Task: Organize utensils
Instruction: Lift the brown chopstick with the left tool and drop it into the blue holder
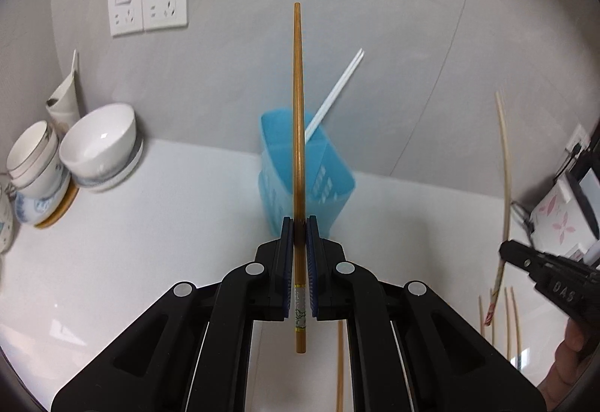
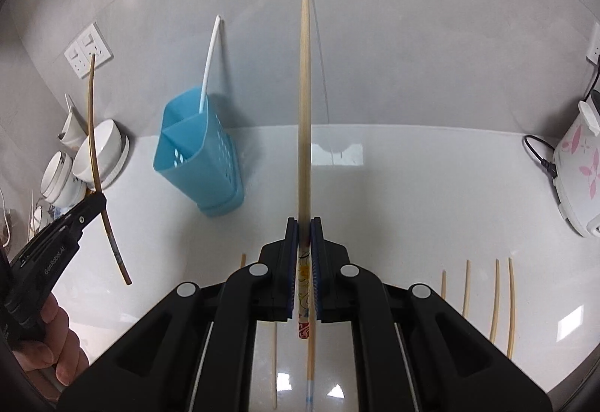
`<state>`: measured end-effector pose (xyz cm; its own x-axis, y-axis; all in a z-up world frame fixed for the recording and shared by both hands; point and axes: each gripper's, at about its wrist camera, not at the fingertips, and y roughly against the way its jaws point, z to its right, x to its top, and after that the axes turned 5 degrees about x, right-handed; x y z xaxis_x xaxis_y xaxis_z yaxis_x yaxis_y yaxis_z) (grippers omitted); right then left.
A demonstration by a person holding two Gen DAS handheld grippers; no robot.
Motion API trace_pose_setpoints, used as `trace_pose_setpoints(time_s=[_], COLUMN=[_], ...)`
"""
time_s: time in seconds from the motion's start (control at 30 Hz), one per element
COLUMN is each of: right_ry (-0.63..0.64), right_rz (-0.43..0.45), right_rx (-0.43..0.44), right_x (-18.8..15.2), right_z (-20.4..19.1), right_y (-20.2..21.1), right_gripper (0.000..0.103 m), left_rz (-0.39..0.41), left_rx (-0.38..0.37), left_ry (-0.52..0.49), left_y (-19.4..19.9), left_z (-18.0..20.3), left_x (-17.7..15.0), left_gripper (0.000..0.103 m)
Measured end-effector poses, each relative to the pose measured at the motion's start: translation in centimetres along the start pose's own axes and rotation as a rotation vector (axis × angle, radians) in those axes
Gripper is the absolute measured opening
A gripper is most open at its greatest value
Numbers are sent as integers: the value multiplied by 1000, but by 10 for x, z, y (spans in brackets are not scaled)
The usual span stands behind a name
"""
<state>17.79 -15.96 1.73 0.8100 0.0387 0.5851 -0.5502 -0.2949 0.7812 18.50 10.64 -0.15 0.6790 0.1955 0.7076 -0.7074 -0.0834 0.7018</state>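
My left gripper is shut on a dark brown chopstick that points upright, just in front of the blue utensil holder. White chopsticks lean in the holder. My right gripper is shut on a pale wooden chopstick with a patterned end, held upright above the counter, to the right of the blue holder. The left gripper with its brown chopstick shows at the left of the right wrist view. The right gripper shows at the right of the left wrist view.
Several loose pale chopsticks lie on the white counter, others under my grippers. White bowls and cups stand at the left by the wall. A white rice cooker stands at the right. Wall sockets are behind.
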Motion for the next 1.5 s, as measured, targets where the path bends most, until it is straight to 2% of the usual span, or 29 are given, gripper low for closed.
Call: trace_pose_setpoints(time_s=[0.17,0.33,0.7,0.97,1.17,1.37,1.4,1.5], right_ry=[6,54,90,99,93,111,117,125], right_rz=[58,165,209,181,165,164,165,167], right_rx=[32,88,136,136,131,131,131,142], right_x=[21,37,59,58,57,57,57,58], right_z=[-9,-22,-38,-40,-39,-44,-46,-50], right_y=[-10,-11,-38,-56,-66,-68,-68,-68], right_gripper=[6,6,6,6,6,6,6,6], left_rz=[89,183,290,265,211,167,162,155], left_rx=[-22,-62,-121,-113,-111,-103,-98,-74], left_ry=[-4,-13,-47,-67,-109,-122,-126,-118], left_y=[-8,-18,-58,-95,-117,-119,-116,-102], left_z=[5,8,19,29,37,39,39,33], left_x=[25,44,57,52,43,38,37,37], left_gripper=[6,6,6,6,6,9,13,38])
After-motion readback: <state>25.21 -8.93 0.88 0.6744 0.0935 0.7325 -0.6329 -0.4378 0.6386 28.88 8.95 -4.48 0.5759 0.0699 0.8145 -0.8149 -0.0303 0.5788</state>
